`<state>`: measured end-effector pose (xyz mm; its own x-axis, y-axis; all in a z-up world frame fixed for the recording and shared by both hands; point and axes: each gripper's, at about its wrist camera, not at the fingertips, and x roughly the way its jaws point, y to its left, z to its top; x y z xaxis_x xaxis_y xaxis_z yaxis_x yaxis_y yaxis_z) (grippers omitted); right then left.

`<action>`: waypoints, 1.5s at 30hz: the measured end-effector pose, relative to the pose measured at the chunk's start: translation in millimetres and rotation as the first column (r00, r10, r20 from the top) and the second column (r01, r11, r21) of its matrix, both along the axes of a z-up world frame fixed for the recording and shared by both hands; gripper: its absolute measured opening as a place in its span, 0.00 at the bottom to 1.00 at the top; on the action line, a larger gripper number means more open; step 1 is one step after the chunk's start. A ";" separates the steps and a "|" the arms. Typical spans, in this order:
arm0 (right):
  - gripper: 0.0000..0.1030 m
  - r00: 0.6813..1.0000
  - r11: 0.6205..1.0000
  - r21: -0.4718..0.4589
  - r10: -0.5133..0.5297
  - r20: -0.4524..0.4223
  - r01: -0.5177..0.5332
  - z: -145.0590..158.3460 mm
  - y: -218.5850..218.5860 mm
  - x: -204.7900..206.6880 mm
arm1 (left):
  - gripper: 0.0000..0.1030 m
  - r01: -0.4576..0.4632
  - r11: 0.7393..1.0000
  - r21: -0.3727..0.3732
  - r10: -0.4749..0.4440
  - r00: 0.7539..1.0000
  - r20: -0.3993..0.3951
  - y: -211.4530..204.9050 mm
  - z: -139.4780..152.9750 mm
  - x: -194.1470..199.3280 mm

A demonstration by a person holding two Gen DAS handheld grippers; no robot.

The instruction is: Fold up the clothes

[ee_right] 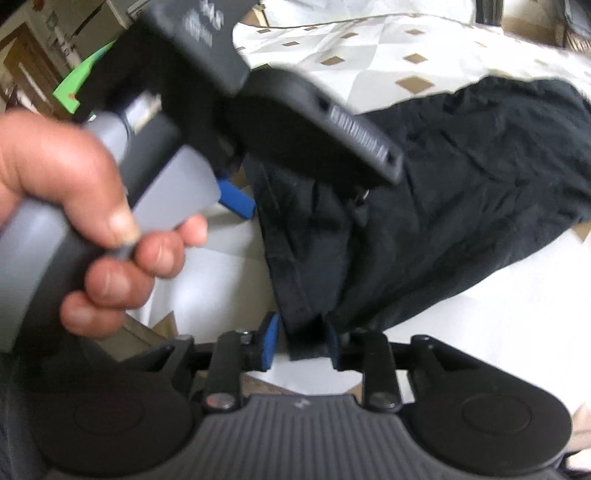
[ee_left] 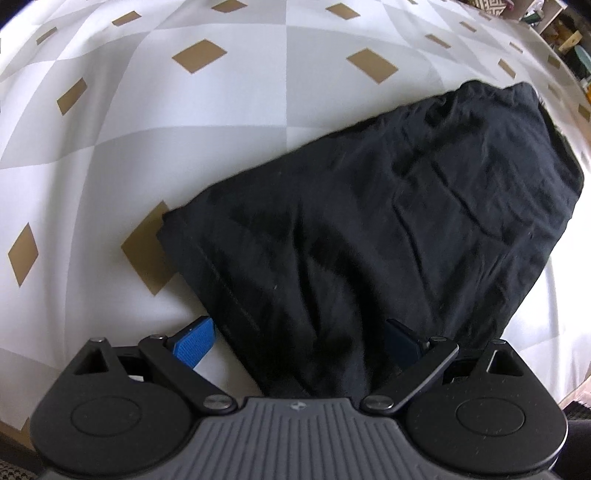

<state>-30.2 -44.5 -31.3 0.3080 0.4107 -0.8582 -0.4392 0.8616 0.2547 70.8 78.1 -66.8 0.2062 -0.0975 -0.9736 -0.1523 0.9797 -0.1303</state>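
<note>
A black garment (ee_left: pixel 369 221) lies crumpled on a white and grey bedsheet (ee_left: pixel 147 110) with gold diamonds. My left gripper (ee_left: pixel 299 341) stands wide open over the garment's near end. The cloth runs between its fingers and covers part of the right pad, while the left blue pad (ee_left: pixel 195 339) sits bare on the sheet. In the right wrist view a hand (ee_right: pixel 74 206) holds that left gripper, whose blue finger (ee_right: pixel 236 199) shows beside the cloth. My right gripper (ee_right: pixel 301 345) is open by a narrow gap, with the garment's hemmed corner (ee_right: pixel 304 332) loose between its pads.
Shelves with clutter (ee_left: pixel 554 26) stand beyond the bed's far right corner. A green object (ee_right: pixel 85 81) and a wooden door are off the bed at the upper left of the right wrist view. The bed's near edge (ee_left: pixel 14 439) runs close under the left gripper.
</note>
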 end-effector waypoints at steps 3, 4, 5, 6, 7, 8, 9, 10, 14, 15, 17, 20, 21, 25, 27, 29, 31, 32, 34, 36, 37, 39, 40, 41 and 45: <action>0.35 0.999 0.999 -0.031 0.022 0.028 -0.021 9.1 -9.9 4.6 | 0.94 0.032 0.999 0.039 -0.033 0.999 0.005 -3.9 -1.7 -3.6; 0.38 0.999 0.999 -0.037 0.022 0.033 -0.021 11.7 -14.7 6.9 | 0.94 0.044 0.998 0.051 -0.044 0.999 0.006 -5.7 -2.2 -5.0; 0.39 0.999 0.999 -0.042 0.021 0.038 -0.020 13.4 -18.6 8.6 | 0.94 0.055 0.997 0.063 -0.055 0.998 0.006 -7.4 -2.7 -6.7; 0.41 0.999 0.999 -0.049 0.025 0.044 -0.023 14.6 -22.4 10.2 | 0.94 0.065 0.995 0.075 -0.066 0.998 0.007 -9.0 -3.2 -8.7; 0.42 0.998 0.998 -0.058 0.035 0.050 -0.032 16.7 -26.6 12.9 | 0.94 0.075 0.993 0.087 -0.076 0.997 0.007 -10.7 -3.7 -10.7; 0.43 0.997 0.997 -0.068 0.044 0.057 -0.040 18.9 -30.6 15.5 | 0.94 0.083 0.992 0.097 -0.085 0.996 0.008 -12.0 -4.1 -12.9; 0.44 0.996 0.995 -0.082 0.055 0.065 -0.050 21.0 -33.6 17.3 | 0.95 0.089 0.990 0.105 -0.091 0.996 0.012 -13.0 -4.5 -15.4; 0.45 0.995 0.994 -0.096 0.066 0.072 -0.059 23.1 -36.4 19.3 | 0.95 0.092 0.990 0.110 -0.094 0.995 0.015 -13.4 -4.8 -17.9; 0.49 0.993 0.990 -0.108 0.099 0.066 -0.091 30.7 -49.1 22.1 | 0.96 0.080 0.990 0.113 -0.084 0.996 0.024 -11.6 -5.4 -27.8; 0.50 0.993 0.990 -0.102 0.106 0.058 -0.100 32.2 -52.6 21.8 | 0.97 0.077 0.991 0.114 -0.080 0.997 0.025 -11.0 -5.6 -30.4; 0.51 0.993 0.991 -0.097 0.097 0.066 -0.090 33.2 -60.1 20.7 | 0.97 0.070 0.991 0.116 -0.073 0.997 0.027 -9.8 -5.9 -35.5; 0.51 0.998 0.997 -0.070 0.020 0.054 -0.017 25.1 -72.7 22.2 | 0.98 0.065 0.990 0.122 -0.069 0.997 0.036 -8.7 -6.3 -42.6; 0.51 0.999 0.998 -0.068 -0.007 0.045 0.010 22.5 -75.7 23.2 | 0.99 0.061 0.990 0.124 -0.066 0.997 0.037 -8.4 -6.5 -45.1; 0.51 0.997 0.995 -0.072 -0.068 0.045 0.071 15.7 -84.4 28.7 | 0.99 0.041 0.990 0.132 -0.047 0.998 0.040 -6.7 -7.0 -55.6; 0.54 0.995 0.992 -0.094 -0.079 0.062 0.085 14.5 -86.2 30.4 | 1.00 0.033 0.990 0.138 -0.038 0.999 0.039 -6.0 -7.2 -60.5; 0.54 0.993 0.988 -0.116 -0.094 0.075 0.103 12.8 -88.1 31.7 | 1.00 0.026 0.989 0.146 -0.032 0.999 0.035 -5.3 -7.4 -64.6; 0.55 0.991 0.985 -0.124 -0.114 0.073 0.123 10.7 -91.3 32.9 | 1.00 0.006 0.988 0.152 -0.011 1.000 0.028 -0.8 -7.4 -67.4; 0.56 0.990 0.983 -0.126 -0.124 0.070 0.133 9.4 -92.4 33.6 | 1.00 -0.007 0.988 0.155 0.003 1.000 0.026 2.2 -7.3 -68.7; 0.57 0.987 0.981 -0.125 -0.144 0.064 0.151 7.4 -95.6 35.1 | 1.00 -0.037 0.987 0.159 0.034 0.999 0.022 8.8 -7.3 -70.6; 0.58 0.985 0.979 -0.119 -0.161 0.062 0.167 7.4 -98.2 36.1 | 1.00 -0.065 0.985 0.162 0.063 0.998 0.019 14.9 -7.4 -72.0; 0.59 0.984 0.978 -0.117 -0.169 0.062 0.175 7.7 -99.7 36.4 | 1.00 -0.068 0.984 0.165 0.067 0.998 0.015 15.6 -7.4 -72.5; 0.60 0.981 0.976 -0.114 -0.181 0.064 0.188 8.2 -102.5 37.7 | 1.00 -0.065 0.981 0.180 0.064 0.998 0.008 15.0 -6.7 -73.5; 0.60 0.981 0.975 -0.110 -0.185 0.063 0.191 8.5 -104.0 39.1 | 1.00 -0.061 0.980 0.190 0.061 0.998 0.004 14.3 -6.2 -74.1; 0.60 0.980 0.975 -0.105 -0.189 0.061 0.194 8.7 -105.6 40.7 | 1.00 -0.055 0.978 0.201 0.056 0.998 0.002 13.4 -5.6 -74.5; 0.60 0.978 0.977 -0.066 -0.203 0.044 0.205 10.7 -112.4 54.0 | 0.99 -0.024 0.971 0.238 0.014 0.999 0.043 5.1 4.5 -75.5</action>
